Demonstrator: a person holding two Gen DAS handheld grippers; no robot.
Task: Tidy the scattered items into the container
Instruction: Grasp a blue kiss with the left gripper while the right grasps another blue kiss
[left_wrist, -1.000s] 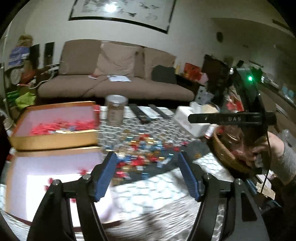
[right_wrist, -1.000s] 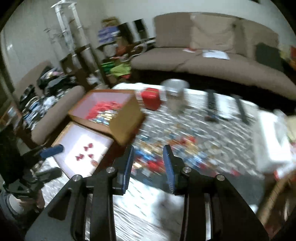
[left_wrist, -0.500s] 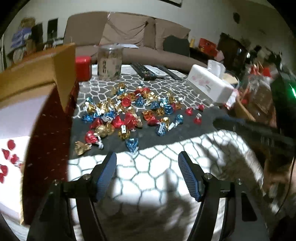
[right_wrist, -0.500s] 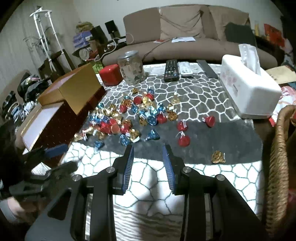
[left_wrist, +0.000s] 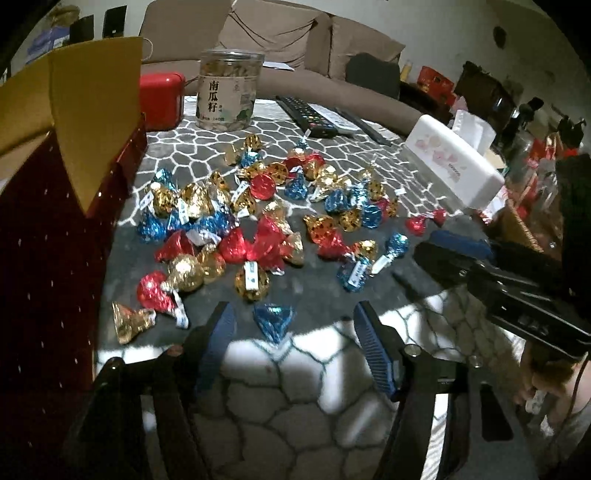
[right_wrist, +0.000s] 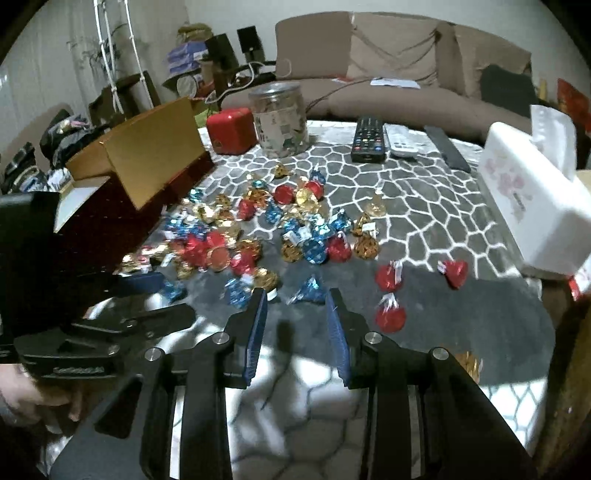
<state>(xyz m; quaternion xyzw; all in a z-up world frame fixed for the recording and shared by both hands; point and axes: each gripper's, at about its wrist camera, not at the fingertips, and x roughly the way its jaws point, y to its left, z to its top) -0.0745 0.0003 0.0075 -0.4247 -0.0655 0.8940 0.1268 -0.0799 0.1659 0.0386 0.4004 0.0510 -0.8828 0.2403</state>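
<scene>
Foil-wrapped candies (left_wrist: 258, 206) in red, gold and blue lie scattered on a grey stone-pattern cloth. A gold and dark red box (left_wrist: 85, 122) stands at the left. My left gripper (left_wrist: 294, 310) hangs low over the near edge of the pile. Its jaws are closing, with one blue candy (left_wrist: 273, 319) between the tips and untouched. My right gripper (right_wrist: 296, 295) has a narrow gap, and another blue candy (right_wrist: 309, 290) lies just beyond its tips. Each gripper shows in the other's view: the right gripper (left_wrist: 421, 260) and the left gripper (right_wrist: 166, 299).
At the back stand a clear snack jar (left_wrist: 229, 96), a red tin (left_wrist: 162, 99) and remotes (left_wrist: 306, 114). A white tissue box (left_wrist: 450, 162) and a wicker basket (left_wrist: 517, 225) are at the right. A sofa runs behind the table.
Both grippers have come down and forward to the candy pile, which now fills the views. The left jaws have narrowed a little around the blue candy.
</scene>
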